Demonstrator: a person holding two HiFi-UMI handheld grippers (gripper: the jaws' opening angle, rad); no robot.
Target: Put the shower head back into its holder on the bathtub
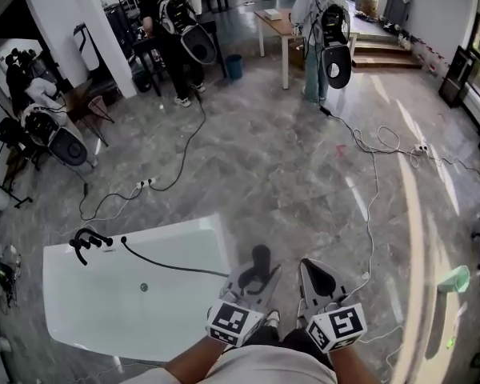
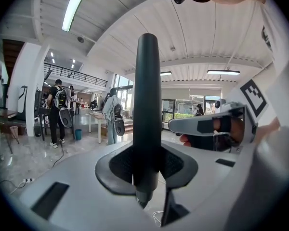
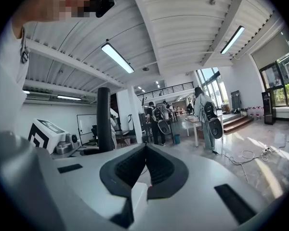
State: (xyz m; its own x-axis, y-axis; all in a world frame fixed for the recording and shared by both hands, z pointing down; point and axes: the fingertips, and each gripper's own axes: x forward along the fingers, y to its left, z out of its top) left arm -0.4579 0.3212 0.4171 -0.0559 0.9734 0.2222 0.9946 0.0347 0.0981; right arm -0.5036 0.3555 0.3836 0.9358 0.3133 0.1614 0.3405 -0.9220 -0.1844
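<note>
- Between the jaws of my left gripper point(image 2: 147, 165) stands the black shower head point(image 2: 147, 109), upright, my pads pressed on its handle.
- My right gripper point(image 3: 145, 150), just beside it, has its jaws together with nothing in them.
- A black hose point(image 1: 172, 264) runs from the head across the white bathtub point(image 1: 88, 310) to the black fitting point(image 1: 86, 241) on its far rim.

Shower head point(image 2: 147, 105): black, slim, stick-shaped; upright, clamped in left gripper point(image 1: 254, 278) jaws, just beside bathtub.
Hose point(image 1: 176, 266): black, trailing across bathtub.
Bathtub point(image 1: 188, 232): white, rectangular, on floor.
Holder point(image 1: 86, 242): black, at bathtub's far-left corner.
</note>
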